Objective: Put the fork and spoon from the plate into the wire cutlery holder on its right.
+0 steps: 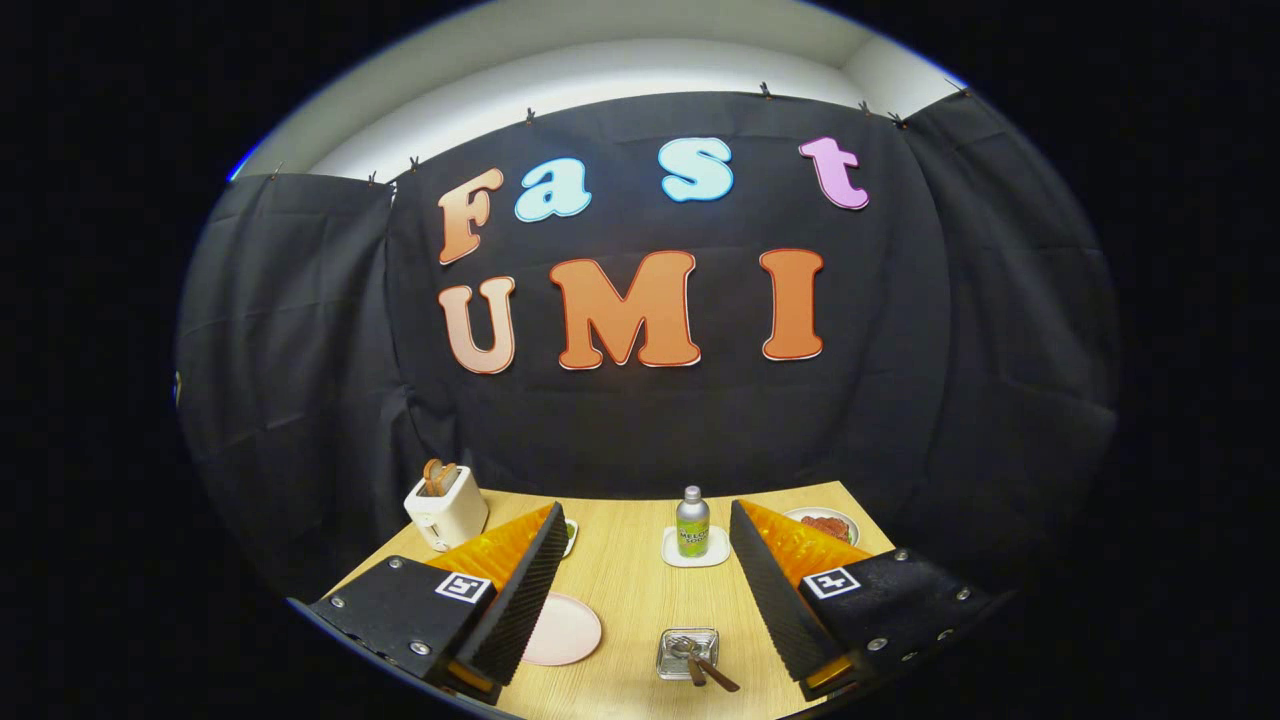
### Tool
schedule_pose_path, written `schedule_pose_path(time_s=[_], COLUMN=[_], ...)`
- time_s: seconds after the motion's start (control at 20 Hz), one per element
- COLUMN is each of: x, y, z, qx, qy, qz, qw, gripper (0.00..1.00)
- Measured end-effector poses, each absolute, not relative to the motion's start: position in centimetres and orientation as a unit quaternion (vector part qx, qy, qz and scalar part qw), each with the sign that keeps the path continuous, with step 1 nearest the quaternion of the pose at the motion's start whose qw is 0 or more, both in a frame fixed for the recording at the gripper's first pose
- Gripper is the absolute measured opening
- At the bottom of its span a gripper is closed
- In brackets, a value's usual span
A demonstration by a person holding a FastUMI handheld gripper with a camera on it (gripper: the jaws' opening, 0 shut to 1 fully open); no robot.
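Hovering above a light wooden table, the tongs hold nothing, their two ridged black fingers spread wide apart with bare tabletop between them. Low between the fingers, nearer the right one, sits a small square glass dish holding a spoon and a fork, their brown handles leaning out over its near rim. Whether this dish is the plate or the holder named in the task I cannot tell; no wire holder is clear to me. Just beside the left finger's inner face lies a round pink plate, partly hidden by that finger. Beyond the fingertips, between them, a small green bottle with a silver cap stands upright on a white square coaster. Beyond the left finger stands a cream toaster with brown slices poking out of its top. Beyond the right fingertip, a white plate of red food rests near the table's far corner.
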State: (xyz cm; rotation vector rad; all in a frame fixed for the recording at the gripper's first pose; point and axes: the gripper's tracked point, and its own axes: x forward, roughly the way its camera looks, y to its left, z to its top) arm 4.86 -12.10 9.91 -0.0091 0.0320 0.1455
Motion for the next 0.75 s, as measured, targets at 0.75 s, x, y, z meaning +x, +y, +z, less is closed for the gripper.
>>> schedule_pose_path(time_s=[0.75], x=[5.6], y=[-16.9], z=[9.3], qx=[0.009], qy=[0.025], qz=[0.050], qw=[0.998], gripper=[0.98])
